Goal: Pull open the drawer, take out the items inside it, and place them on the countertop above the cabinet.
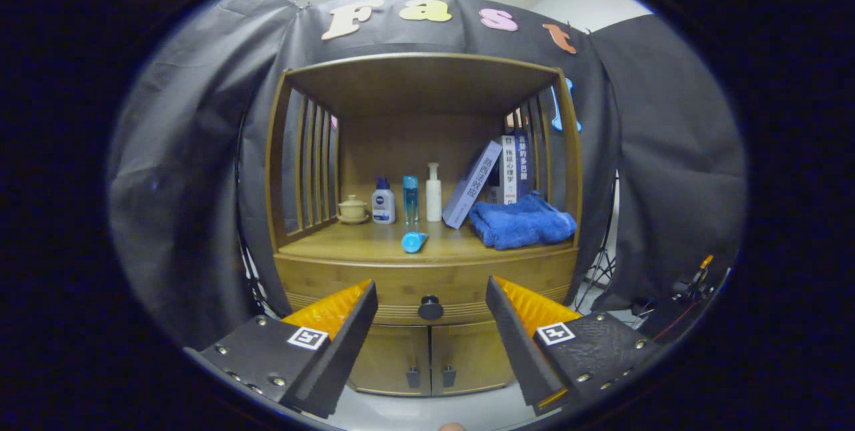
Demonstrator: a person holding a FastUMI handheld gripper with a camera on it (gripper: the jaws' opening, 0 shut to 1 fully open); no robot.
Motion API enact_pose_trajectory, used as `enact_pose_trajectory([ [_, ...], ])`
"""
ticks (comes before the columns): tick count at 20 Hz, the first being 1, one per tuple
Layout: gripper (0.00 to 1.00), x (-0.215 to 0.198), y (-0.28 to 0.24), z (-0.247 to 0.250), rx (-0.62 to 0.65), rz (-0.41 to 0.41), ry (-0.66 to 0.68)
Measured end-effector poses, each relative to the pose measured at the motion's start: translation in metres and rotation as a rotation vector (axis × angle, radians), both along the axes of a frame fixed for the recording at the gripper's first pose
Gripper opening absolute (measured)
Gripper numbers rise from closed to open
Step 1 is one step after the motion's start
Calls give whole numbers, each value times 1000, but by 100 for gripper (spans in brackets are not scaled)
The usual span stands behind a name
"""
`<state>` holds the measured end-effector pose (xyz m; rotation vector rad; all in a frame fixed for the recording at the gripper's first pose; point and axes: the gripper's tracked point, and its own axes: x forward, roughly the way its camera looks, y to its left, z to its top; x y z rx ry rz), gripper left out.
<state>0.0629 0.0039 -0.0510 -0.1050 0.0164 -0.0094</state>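
Tool (431,314) spread wide, holding nothing, well short of the bamboo cabinet (427,351). Curved wooden drawer (374,284) shut flush, its round dark knob (431,309) centred between the fingers. Fits a drawer never pulled or one closed again; contents hidden. For any pull: square to the knob, pinch firmly, draw straight out. On the desk (354,244): lying blue tube (414,242), folded blue towel (521,222), bottles, leaning books. Black cloth booth around.

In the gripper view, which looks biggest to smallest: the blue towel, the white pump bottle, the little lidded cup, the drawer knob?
1. blue towel
2. white pump bottle
3. and 4. lidded cup and drawer knob look alike; the knob sits nearer the camera.

The gripper is open.
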Motion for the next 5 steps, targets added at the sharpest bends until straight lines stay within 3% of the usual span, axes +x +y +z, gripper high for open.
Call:
enact_pose_trajectory([
  [5,98,-52,14,58,24,49,25],
])
